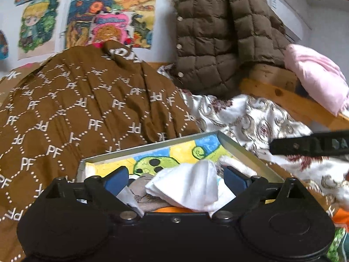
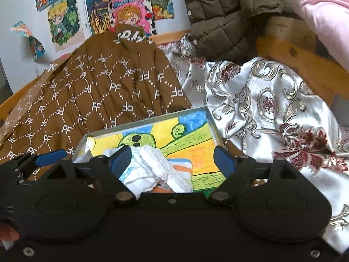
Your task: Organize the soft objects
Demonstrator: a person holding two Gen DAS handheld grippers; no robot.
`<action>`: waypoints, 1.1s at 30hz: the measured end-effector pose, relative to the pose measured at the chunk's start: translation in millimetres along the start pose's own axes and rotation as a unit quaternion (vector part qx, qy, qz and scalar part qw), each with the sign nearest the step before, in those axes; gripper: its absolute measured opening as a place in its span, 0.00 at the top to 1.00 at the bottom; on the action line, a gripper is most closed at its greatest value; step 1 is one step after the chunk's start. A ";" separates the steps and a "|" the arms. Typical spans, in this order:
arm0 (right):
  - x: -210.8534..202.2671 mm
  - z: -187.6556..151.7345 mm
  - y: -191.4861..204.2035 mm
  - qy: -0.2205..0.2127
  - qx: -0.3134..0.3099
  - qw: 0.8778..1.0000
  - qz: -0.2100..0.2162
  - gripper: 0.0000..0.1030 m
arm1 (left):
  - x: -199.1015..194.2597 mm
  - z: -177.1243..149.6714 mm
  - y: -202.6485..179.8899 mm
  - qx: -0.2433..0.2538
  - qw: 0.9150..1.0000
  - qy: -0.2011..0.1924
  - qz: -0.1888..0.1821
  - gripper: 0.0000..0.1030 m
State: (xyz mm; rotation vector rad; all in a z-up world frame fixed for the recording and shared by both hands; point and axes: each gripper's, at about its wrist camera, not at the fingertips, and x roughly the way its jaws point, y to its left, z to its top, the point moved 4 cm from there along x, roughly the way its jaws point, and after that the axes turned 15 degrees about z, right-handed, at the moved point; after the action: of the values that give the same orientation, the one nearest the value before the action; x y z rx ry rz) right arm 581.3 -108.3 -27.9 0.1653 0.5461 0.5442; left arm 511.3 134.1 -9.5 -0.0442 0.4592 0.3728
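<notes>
A shallow grey box lined with a bright cactus drawing lies on the bed. In the left wrist view a crumpled white cloth rests in it on a beige piece, between the blue pads of my left gripper. The jaws stand wide apart and the pads do not press the cloth. In the right wrist view my right gripper is open over the same box, above a white knitted piece and a striped cloth. The left gripper's blue finger shows at the left edge.
A brown quilt with a PF pattern lies left of the box and a silver floral cloth right of it. A brown puffer jacket and pink fabric hang over the wooden bed frame. Drawings cover the wall.
</notes>
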 end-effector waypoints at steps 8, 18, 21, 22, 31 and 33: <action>-53.5 2.3 5.8 -0.010 -0.013 1.000 -0.002 0.07 | -27.2 14.1 10.1 -0.027 0.999 -0.021 0.029 0.01; -109.2 10.2 35.6 -0.026 -0.040 0.999 -0.002 0.01 | -59.1 21.1 18.8 -0.047 0.997 -0.028 0.052 0.01; -127.5 10.2 46.9 -0.030 -0.047 0.998 0.002 0.01 | -70.5 18.4 22.5 -0.056 0.997 -0.025 0.052 0.01; -132.8 9.9 51.8 -0.031 -0.051 0.998 0.001 0.01 | -74.9 17.4 23.2 -0.055 0.997 -0.026 0.052 0.01; -183.5 -4.9 85.5 -0.034 -0.062 0.997 0.012 0.01 | -123.5 0.5 27.2 -0.041 0.997 -0.040 0.052 0.01; -194.6 -10.6 94.6 -0.031 -0.070 0.997 0.016 0.01 | -133.8 -2.8 27.1 -0.035 0.997 -0.042 0.053 0.01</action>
State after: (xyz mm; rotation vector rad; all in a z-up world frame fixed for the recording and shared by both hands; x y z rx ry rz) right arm 393.7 -131.7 77.9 0.0575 0.4438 0.6043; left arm 389.3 113.3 48.1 -0.0714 0.3666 0.4931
